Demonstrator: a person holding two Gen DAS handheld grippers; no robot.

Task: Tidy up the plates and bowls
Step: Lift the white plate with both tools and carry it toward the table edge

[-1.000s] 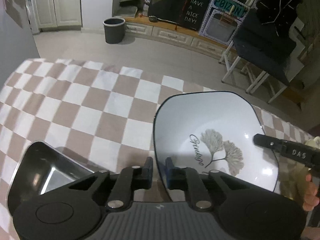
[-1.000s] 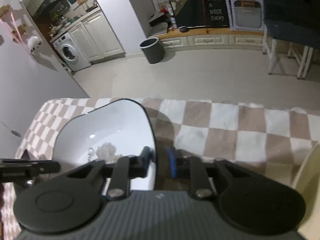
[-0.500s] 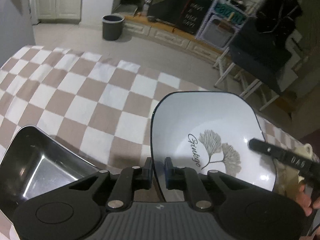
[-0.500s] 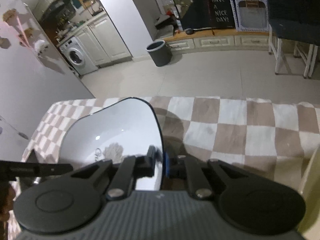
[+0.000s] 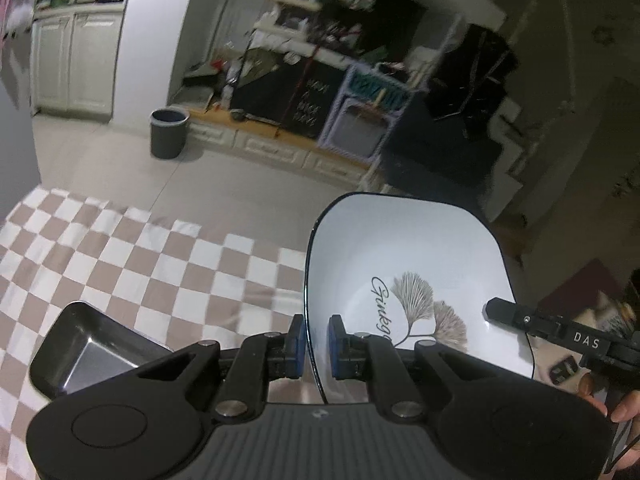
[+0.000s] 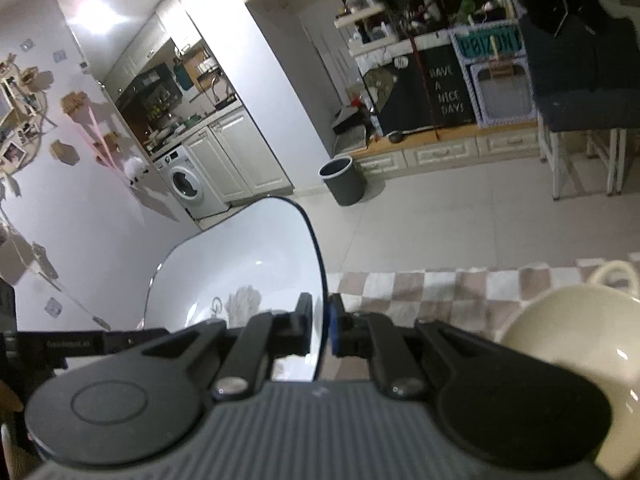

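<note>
A steel tray (image 5: 100,344) lies at the table's (image 5: 168,264) left edge, while left tongs (image 5: 317,344) and right tongs (image 6: 320,326) each pinch an opposite rim of the white plate (image 5: 412,280), presumably sharing its weight above the table, its underside hidden, a cream bowl (image 6: 568,332) cut off rightward.

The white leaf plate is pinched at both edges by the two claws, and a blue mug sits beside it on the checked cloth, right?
Not blue: the mug is cream, as the right wrist view shows. Both claws do pinch the white leaf plate at opposite edges.
</note>
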